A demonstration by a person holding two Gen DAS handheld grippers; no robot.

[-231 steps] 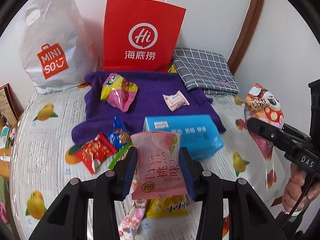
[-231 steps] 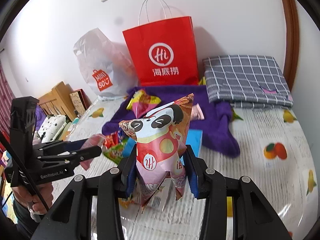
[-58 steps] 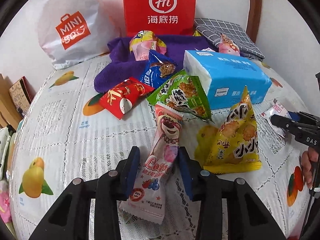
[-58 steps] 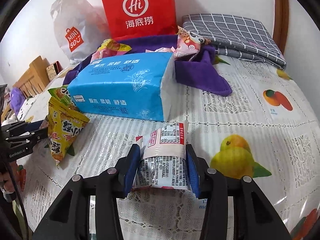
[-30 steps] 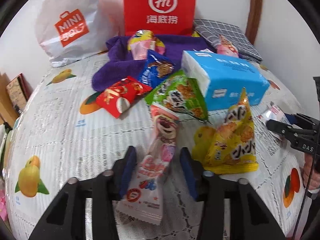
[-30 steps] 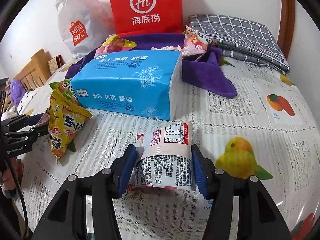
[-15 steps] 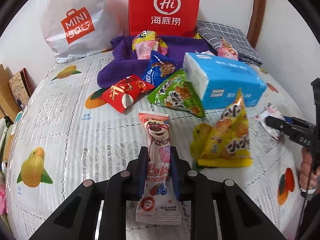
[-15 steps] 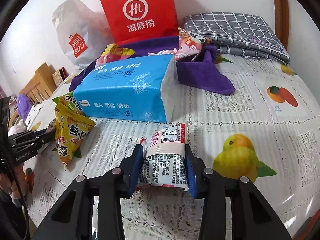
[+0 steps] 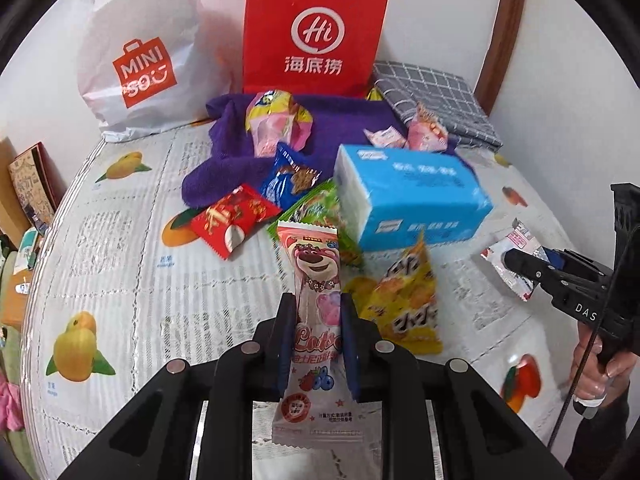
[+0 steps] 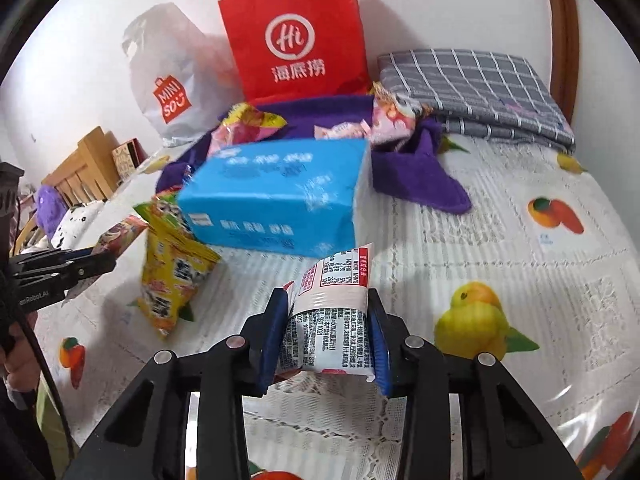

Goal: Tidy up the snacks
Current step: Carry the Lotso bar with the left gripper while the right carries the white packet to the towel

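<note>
Item 1 — left gripper [image 9: 318, 334]: I have its blue pads clenched on the long pink bear-print packet [image 9: 316, 312], gripped at mid-length, top end pointing toward the blue tissue pack [image 9: 412, 196], bottom end hanging below the pads. The packet sits near the tissue pack's front left corner and appears clear of the tablecloth [image 9: 120, 248].

Item 2 — right gripper [image 10: 326, 334]: clamped across a white foil packet [image 10: 334, 312] with printed nutrition text, just in front of the tissue pack's right end. It looks lifted, though its lower edge is close to the cloth.

Item 3 — loose stock near the tissue pack: yellow snack bag [image 9: 404, 300] in front of it, green bag [image 9: 320, 208] and red packet [image 9: 232, 220] to its left, blue bag [image 9: 292, 178] behind those.

Item 4 — sorted stock, as I judge it: several packets on the purple towel [image 9: 336, 124] behind the tissue pack, before the red paper bag [image 9: 316, 32].

Step in hand: pick-up of two snacks at once, both secured. Next move, in my judgement, calls for carrying both over the tissue pack to the towel, high enough to clear the pack, then letting go there. The bear packet is thin and floppy, so its free end may drag on the loose bags.
</note>
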